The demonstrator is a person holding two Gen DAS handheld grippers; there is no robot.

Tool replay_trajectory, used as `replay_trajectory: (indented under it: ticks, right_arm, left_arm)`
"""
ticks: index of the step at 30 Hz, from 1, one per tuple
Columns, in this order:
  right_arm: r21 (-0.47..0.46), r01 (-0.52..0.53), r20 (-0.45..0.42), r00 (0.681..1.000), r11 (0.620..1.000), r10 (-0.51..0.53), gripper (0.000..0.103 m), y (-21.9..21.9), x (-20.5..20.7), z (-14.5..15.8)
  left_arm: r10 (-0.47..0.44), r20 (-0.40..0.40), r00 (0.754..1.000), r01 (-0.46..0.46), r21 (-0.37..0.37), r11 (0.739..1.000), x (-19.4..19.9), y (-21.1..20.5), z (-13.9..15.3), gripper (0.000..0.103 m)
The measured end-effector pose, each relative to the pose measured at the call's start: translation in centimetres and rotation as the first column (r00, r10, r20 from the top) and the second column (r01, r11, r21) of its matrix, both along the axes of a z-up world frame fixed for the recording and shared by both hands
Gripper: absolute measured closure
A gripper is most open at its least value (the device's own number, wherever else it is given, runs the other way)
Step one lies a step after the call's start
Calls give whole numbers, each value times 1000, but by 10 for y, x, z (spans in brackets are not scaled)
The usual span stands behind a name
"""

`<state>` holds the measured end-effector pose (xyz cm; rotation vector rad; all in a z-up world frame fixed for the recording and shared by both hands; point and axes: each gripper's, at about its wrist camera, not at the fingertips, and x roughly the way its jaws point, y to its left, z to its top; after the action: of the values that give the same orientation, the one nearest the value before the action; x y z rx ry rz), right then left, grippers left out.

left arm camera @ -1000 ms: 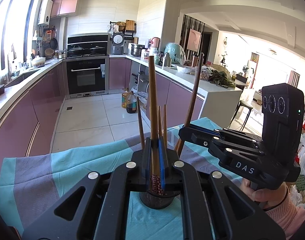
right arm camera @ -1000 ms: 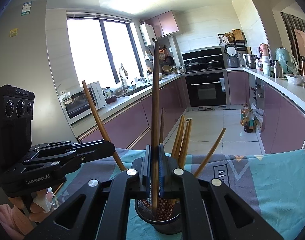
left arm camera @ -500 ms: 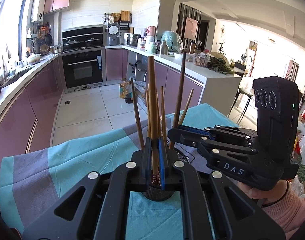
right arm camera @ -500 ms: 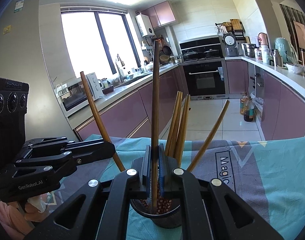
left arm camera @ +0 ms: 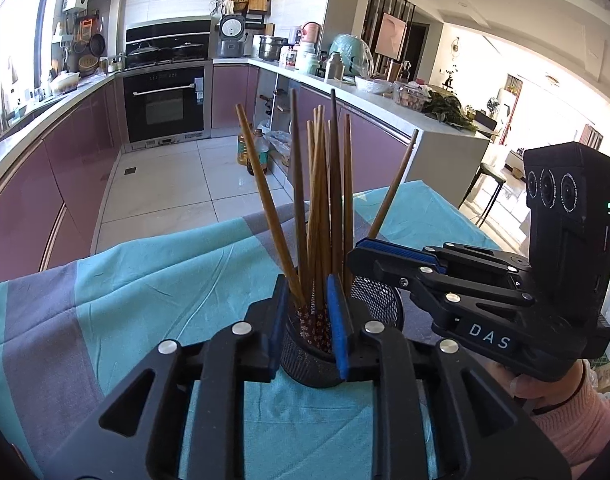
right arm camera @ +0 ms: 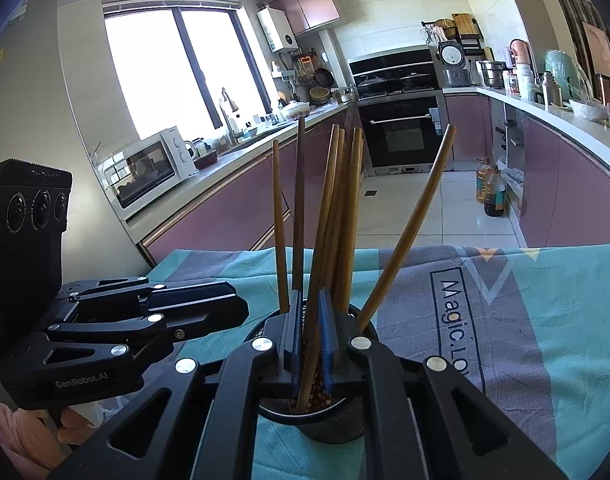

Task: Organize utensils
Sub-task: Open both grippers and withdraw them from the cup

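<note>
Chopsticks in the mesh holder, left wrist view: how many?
8 chopsticks, all in the holder: one leans left, one leans right, six bunched upright mid-holder. They overlap, so more may be hidden.

Chopsticks (right arm camera: pixel 347 216): seven tops show ahead of the right gripper's (right arm camera: pixel 310 300) fingers. About nine show ahead of the left gripper's (left arm camera: pixel 307 292) fingers, but the middle bunch overlaps too much for a firm count. One mesh holder (right arm camera: pixel 329 426) sits just below the fingers. Two grippers, with two fingers each. One cloth (right arm camera: pixel 545 320) covers the tabletop under them. Far beyond the fingers there are two bottles (right arm camera: pixel 491 192) on the floor, one oven (right arm camera: pixel 401 132), one microwave (right arm camera: pixel 145 168) and one rice cooker (right arm camera: pixel 453 64).
</note>
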<state>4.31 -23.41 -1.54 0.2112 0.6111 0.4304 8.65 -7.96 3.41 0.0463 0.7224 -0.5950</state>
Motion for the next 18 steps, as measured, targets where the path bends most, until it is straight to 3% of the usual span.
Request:
replay_trajectory:
  ticks: [2,5,6,8,10,12,13,16,18]
  right_arm:
    - [-1,5,2,1000,1000,-5,92,-1,-3,-1]
    - [-7,15,18,1000,1000,-15,78,-3,-11,1]
    - [-15,21,33,999,1000,-20,71,-2,-15,2]
    - [-28,40,64,997,999,-38,58,-2,-24,5]
    - [-51,74,101,993,996,-68,35,-3,-33,8]
    - [-75,106,131,987,992,-95,28,-2,-41,7]
    - [-88,119,141,984,989,-105,20,-1,-44,6]
    - [-119,149,177,976,982,-127,7,3,-54,2]
    - [-121,158,195,972,980,-133,6,5,-59,0]
  left_arm:
    - [-1,7,1000,1,-9,1000,-1,3,-2,73]
    - [16,25,1000,-15,-30,999,-4,14,-5,55]
    - [32,33,999,-31,-40,999,-5,18,-6,51]
    - [64,51,997,-61,-60,996,-10,29,-7,31]
    - [125,76,989,-119,-77,990,-14,43,-8,18]
    - [166,106,980,-159,-78,984,-22,55,-10,14]
    - [201,131,971,-193,-75,978,-27,62,-11,6]
    - [269,169,948,-259,-80,963,-40,83,-13,5]
    - [309,181,934,-298,-89,951,-50,95,-15,5]
